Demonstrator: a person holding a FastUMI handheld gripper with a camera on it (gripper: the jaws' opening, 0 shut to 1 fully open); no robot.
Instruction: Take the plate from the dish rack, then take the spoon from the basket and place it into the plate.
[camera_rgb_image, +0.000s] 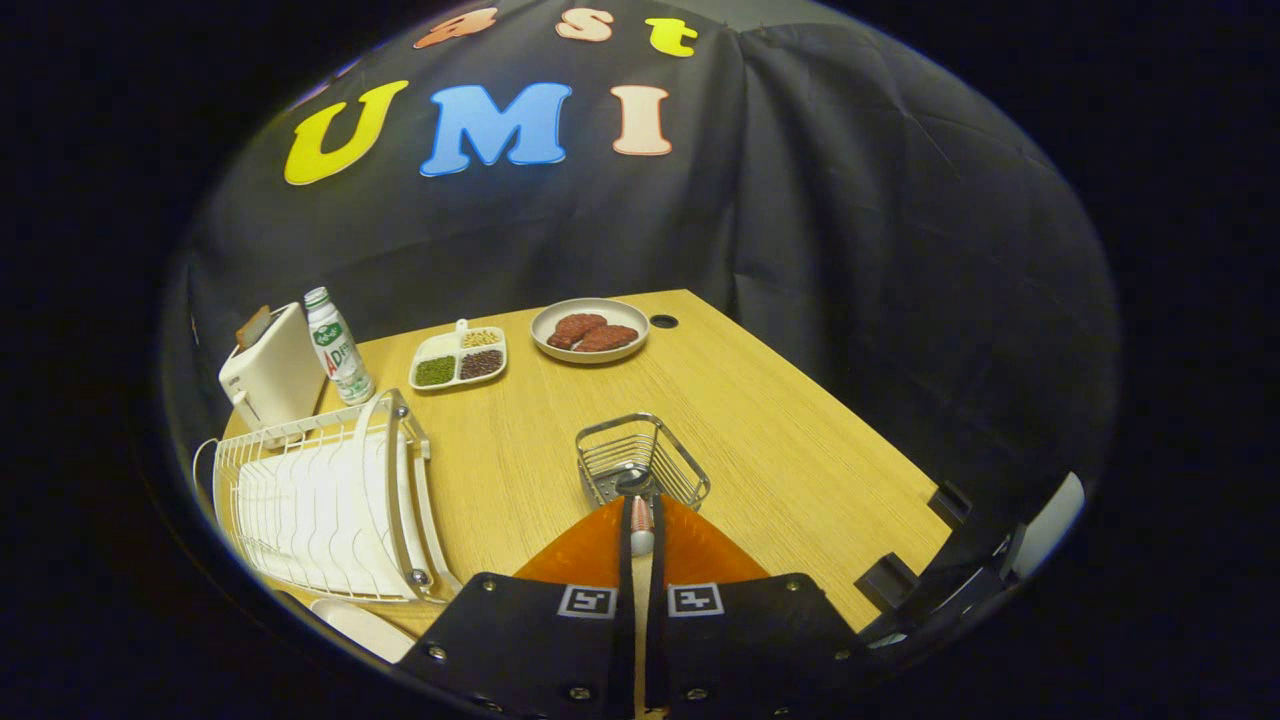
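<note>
Spoon (641, 520): one, clamped between the two fingers of the hand-held gripper (641, 512), which are drawn almost together on it. Its slim handle runs back down the narrow gap between the fingers; its bowl end pokes out forward, at the near rim of the basket.

Gripper pose: raised above the tabletop (780, 440), angled down and forward, fingertips just at the basket's near edge.

Basket (642, 460): one, wire, square, standing on the tabletop just ahead of the fingers.

Plate (362, 628): one white plate, partly seen, lying flat on the tabletop beside the gripper body, close to the dish rack's near corner.

Dish rack (330, 495): one, white wire with a metal hoop, over a white drip tray, well left of the basket.

Beyond the rack: one toaster (270, 375) with a slice sticking up, one bottle (338, 347) upright beside it.

Far side of the tabletop: one divided dish (459, 358) with three kinds of grains or beans, and one round dish (589, 330) carrying two brownish patties. One dark round hole (663, 321) in the tabletop just beside that dish.
</note>
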